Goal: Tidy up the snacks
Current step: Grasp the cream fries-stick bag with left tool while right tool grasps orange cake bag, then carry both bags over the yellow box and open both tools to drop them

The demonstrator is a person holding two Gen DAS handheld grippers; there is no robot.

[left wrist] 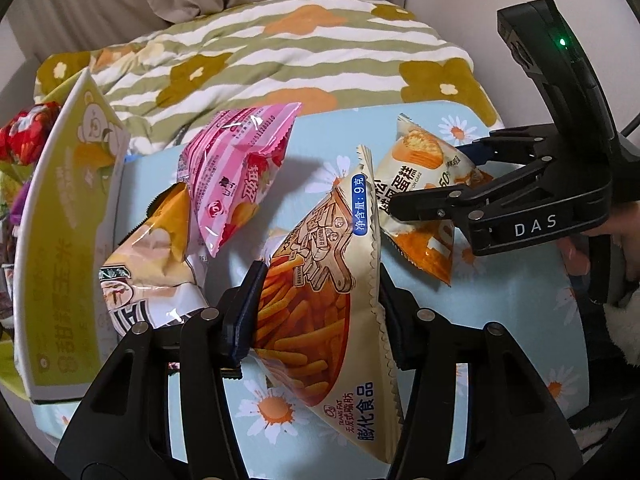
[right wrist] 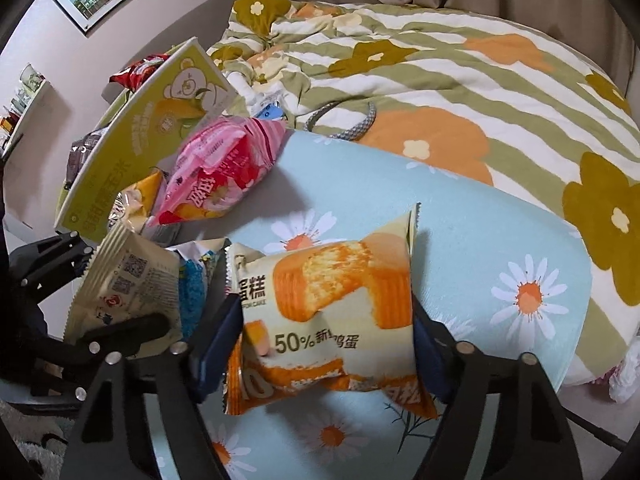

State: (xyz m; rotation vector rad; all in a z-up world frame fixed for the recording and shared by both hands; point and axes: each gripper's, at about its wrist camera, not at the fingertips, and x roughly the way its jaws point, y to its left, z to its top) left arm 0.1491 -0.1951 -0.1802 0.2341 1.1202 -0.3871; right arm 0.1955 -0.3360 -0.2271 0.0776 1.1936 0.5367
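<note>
the left hand-held gripper (left wrist: 316, 312) is closed on the cream packet of orange snack sticks (left wrist: 320, 300), pads pressing both sides, holding it above the daisy-print counter (left wrist: 520, 304). the right hand-held gripper (right wrist: 324, 344) sits partly open around the orange cake packet (right wrist: 328, 316); whether its pads press cannot be told. beyond the cake packet, toward the green carton (left wrist: 60, 240), lies a pink packet (left wrist: 236, 176).

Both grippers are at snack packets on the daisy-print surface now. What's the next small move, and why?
Probably lift the left gripper and carry its cream packet of orange snack sticks toward the open yellow-green cardboard box: its jaws already pinch it, while the right gripper only straddles the cake packet.
</note>
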